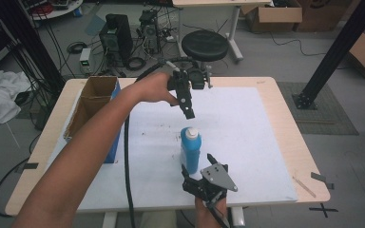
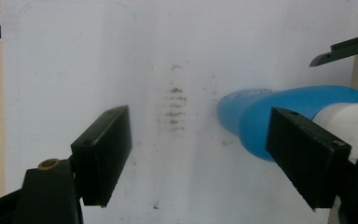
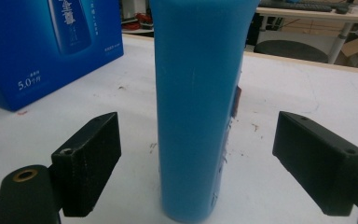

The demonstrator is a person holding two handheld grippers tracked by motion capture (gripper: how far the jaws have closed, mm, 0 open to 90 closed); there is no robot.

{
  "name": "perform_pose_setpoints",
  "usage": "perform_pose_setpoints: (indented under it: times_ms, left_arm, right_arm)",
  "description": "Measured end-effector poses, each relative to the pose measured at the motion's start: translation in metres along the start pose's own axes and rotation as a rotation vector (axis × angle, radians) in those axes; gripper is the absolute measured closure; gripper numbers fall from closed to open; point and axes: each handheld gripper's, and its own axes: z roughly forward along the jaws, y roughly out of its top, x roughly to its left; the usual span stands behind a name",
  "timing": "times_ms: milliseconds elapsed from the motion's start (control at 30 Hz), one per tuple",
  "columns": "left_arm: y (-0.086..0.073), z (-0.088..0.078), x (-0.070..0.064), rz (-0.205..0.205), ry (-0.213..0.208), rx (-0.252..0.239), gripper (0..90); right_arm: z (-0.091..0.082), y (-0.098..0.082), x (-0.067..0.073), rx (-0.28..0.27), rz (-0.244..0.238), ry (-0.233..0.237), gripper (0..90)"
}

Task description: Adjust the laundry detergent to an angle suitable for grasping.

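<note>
Standing upright near the middle of the white sheet (image 1: pixel 247 142) on the wooden table (image 1: pixel 290 142) is a tall blue plastic bottle with a white cap (image 1: pixel 190 151). The right gripper (image 1: pixel 197 167) sits at its 6 o'clock, jaws spread wide on either side of the bottle body without touching it. The left gripper (image 1: pixel 188 113) hangs above at 12 o'clock, pointing down, jaws wide with nothing between them. An open blue cardboard box (image 1: pixel 95 109) rests at 9 o'clock, well apart.
</note>
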Motion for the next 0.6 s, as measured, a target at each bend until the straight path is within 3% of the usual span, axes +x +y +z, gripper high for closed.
perform_pose_setpoints:
  times_ms: [600]
  left_arm:
    - [-0.002, 0.002, 0.002, -0.011, 0.000, 0.010, 23.5]
  right_arm:
    - [0.031, 0.004, 0.009, 0.016, -0.004, -0.037, 15.2]
